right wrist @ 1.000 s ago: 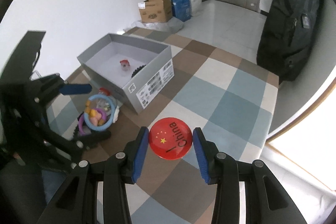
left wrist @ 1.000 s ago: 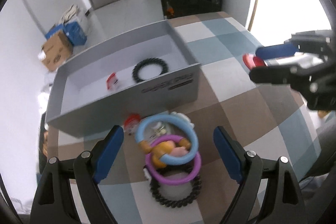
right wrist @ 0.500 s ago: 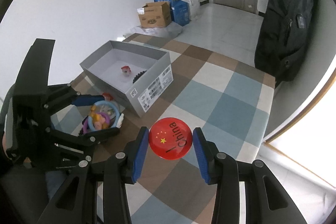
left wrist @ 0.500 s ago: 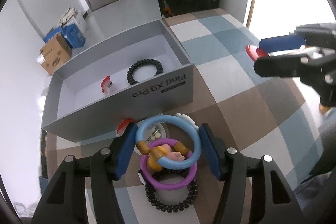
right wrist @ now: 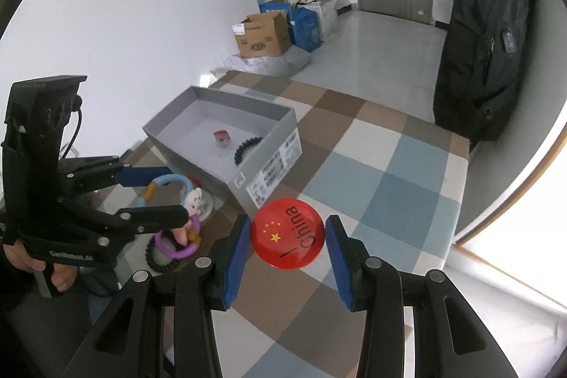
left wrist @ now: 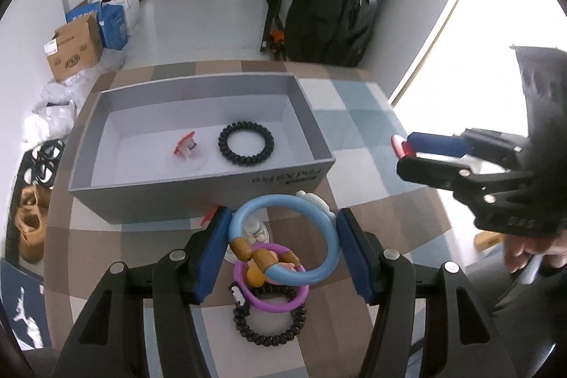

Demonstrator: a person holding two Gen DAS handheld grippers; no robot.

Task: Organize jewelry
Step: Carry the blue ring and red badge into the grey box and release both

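Observation:
My left gripper (left wrist: 281,245) is shut on a light blue bracelet (left wrist: 326,232) with wooden beads, its pads against both sides of the ring. Under it lie a purple bracelet (left wrist: 274,302) and a black coil band (left wrist: 269,328). Behind stands an open grey box (left wrist: 198,190) holding a black coil band (left wrist: 246,147) and a small red item (left wrist: 184,144). My right gripper (right wrist: 287,238) is shut on a round red China badge (right wrist: 287,238), held above the table to the right of the box (right wrist: 265,165).
The checked tablecloth (right wrist: 372,179) covers the table. A small doll figure (right wrist: 195,201) and a clear dish sit by the pile. A black backpack (right wrist: 485,34) stands behind the table. Cardboard and blue boxes (right wrist: 262,36) sit on the floor.
My left gripper has closed from wide open onto the light blue bracelet and moved nearer the box. My right gripper keeps the badge and has risen slightly.

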